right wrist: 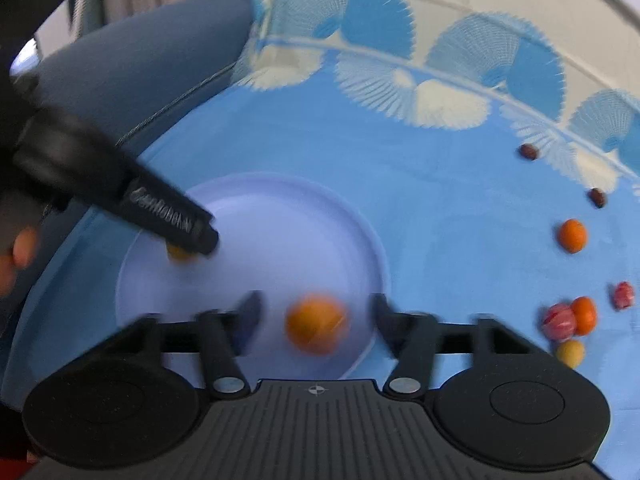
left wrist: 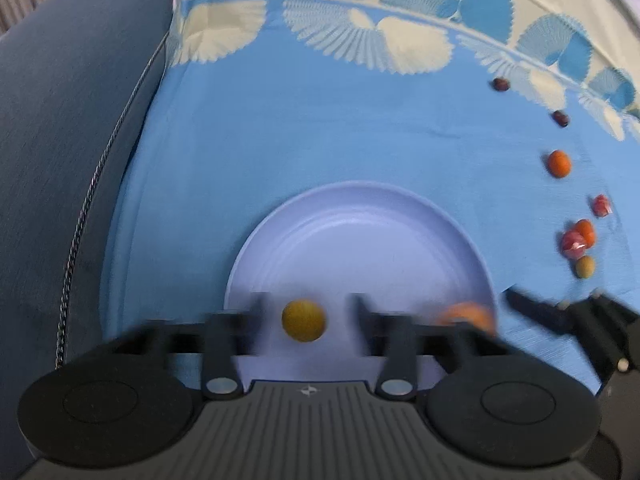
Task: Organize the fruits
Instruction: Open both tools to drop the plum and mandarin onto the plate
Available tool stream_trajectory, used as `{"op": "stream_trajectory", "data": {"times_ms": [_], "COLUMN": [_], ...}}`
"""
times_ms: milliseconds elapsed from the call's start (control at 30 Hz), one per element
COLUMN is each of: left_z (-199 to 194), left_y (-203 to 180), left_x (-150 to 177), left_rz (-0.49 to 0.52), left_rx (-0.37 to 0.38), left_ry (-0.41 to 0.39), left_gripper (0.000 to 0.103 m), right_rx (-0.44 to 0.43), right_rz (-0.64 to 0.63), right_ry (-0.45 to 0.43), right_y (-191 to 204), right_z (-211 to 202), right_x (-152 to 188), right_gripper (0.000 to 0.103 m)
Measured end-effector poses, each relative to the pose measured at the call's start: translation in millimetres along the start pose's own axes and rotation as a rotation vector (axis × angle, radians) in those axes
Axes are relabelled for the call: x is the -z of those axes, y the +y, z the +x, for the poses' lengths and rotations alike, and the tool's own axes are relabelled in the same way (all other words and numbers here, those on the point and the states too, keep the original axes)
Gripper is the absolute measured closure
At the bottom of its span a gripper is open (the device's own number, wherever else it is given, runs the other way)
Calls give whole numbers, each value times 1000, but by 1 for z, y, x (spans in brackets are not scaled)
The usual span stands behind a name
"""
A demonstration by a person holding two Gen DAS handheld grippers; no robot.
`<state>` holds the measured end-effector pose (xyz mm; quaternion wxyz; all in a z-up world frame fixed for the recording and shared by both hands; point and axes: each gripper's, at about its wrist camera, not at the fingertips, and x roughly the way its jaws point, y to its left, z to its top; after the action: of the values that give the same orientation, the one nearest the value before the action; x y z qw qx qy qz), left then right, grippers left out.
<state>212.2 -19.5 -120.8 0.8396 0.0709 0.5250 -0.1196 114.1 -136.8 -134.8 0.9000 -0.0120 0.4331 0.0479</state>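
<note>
A pale lilac plate (left wrist: pixel 360 248) lies on the blue cloth. My left gripper (left wrist: pixel 308 305) is open over the plate's near side, and a small yellow-brown round fruit (left wrist: pixel 304 320) sits between its fingers with a gap on each side. A blurred orange (left wrist: pixel 466 315) lies at the plate's right rim. In the right wrist view, my right gripper (right wrist: pixel 316 305) is open around that orange (right wrist: pixel 316 324) without touching it, low over the plate (right wrist: pixel 280 208). A finger (right wrist: pixel 172 216) of the left gripper reaches in from the left, half hiding the yellow-brown fruit (right wrist: pixel 179 252).
Loose fruits lie in a line on the cloth to the right: two dark red ones (right wrist: pixel 529 151), an orange (right wrist: pixel 573 235), red ones (right wrist: pixel 623 294), a second orange (right wrist: pixel 584 315) and a yellow one (right wrist: pixel 570 353). A blue sofa arm (left wrist: pixel 72 128) with a chain borders the left.
</note>
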Motion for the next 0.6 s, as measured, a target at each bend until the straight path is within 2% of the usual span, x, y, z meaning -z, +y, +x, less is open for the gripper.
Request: {"op": "stream_trajectory", "data": {"times_ms": [33, 100, 200, 300, 467, 600], "left_z": [-7, -25, -46, -68, -99, -124], "left_y": [-1, -4, -9, -10, -13, -21], "left_x": [0, 3, 12, 31, 65, 87], "left_rz": [-5, 13, 67, 70, 69, 72], "left_rx": [-16, -24, -52, -69, -45, -48], "left_ry": [-29, -109, -105, -114, -93, -105], "left_gripper": [0, 0, 0, 0, 0, 0], "right_rx": [19, 21, 11, -22, -57, -41], "right_rz": [6, 6, 24, 52, 63, 17], "right_ry": [-18, -47, -52, -25, 30, -14], "right_y": [-2, -7, -13, -12, 4, 14], "right_z": [-6, -21, -51, -83, -123, -147], "right_x": [-2, -4, 3, 21, 60, 66], "right_gripper": [10, 8, 4, 3, 1, 1]}}
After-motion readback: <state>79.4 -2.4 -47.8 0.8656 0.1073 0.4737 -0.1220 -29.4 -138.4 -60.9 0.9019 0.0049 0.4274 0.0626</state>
